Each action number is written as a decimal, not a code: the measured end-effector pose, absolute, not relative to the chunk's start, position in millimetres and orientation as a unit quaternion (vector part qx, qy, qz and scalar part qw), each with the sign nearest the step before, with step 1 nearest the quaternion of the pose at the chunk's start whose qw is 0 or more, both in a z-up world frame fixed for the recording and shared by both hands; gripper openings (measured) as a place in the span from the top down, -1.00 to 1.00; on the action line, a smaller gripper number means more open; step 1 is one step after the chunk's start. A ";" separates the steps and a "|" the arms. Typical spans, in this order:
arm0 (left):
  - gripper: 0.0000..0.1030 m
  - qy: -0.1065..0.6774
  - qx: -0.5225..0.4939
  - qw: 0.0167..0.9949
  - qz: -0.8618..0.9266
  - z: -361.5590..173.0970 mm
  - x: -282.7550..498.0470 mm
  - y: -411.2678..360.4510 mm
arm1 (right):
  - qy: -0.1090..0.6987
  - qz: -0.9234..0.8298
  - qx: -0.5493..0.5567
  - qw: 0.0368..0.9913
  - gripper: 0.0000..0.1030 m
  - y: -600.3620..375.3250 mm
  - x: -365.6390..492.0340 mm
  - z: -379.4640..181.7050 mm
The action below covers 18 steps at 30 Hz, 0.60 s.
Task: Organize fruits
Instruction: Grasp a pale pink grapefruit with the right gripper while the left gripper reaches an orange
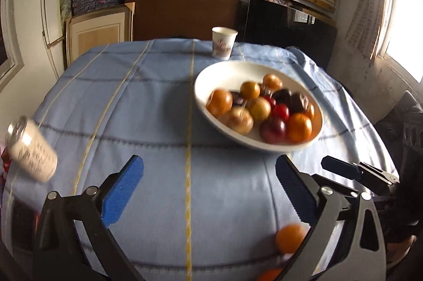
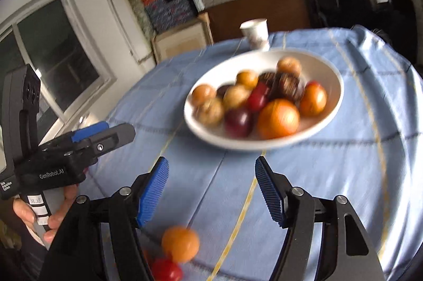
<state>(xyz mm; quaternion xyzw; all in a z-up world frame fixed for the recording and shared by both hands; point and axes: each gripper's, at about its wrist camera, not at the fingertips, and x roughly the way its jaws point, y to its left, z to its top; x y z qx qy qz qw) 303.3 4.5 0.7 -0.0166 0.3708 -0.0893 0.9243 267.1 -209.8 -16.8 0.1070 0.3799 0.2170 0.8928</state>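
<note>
1. Legibly, "GenRobot.AI" marks the left tool (image 2: pixel 90 133) body (seen from the right wrist).
2. Both tools are spread, gripping nothing; right tool (image 2: pixel 211 191) hovers over the blue table (image 2: pixel 357 175).
3. Fruit fills the white bowl (image 1: pixel 211 80); an orange (image 2: pixel 180 244) and red fruit (image 2: pixel 166 269) lie loose nearby.
4. Paper cup (image 1: pixel 224 42) behind; can (image 1: pixel 31 149) left.

the left gripper (image 2: pixel 105 133), seen from the right wrist view, bears "genrobot.ai" in white on the side of its black body, and small white words near its rear edge that look like "data acquisition system". white stickers on its handle carry handwriting too small to read. print on the can (image 1: pixel 31 149) and the paper cup (image 1: pixel 223 43) is blurred.
</note>
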 end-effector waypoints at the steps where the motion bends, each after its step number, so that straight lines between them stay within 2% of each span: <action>1: -0.91 0.373 -0.018 0.924 -0.084 -4.7 295.6 8.5 | 0.391 0.226 0.106 0.886 -0.33 -204.8 261.5 -21.6; 11: -0.91 0.379 -0.077 0.920 -0.063 -18.8 261.7 45.2 | 0.421 0.238 0.059 0.873 -0.31 -177.4 231.7 -34.3; 18: -0.91 0.372 -0.097 0.921 -0.068 -16.1 255.6 52.1 | 0.439 0.238 0.045 0.865 -0.08 -173.0 230.7 -42.7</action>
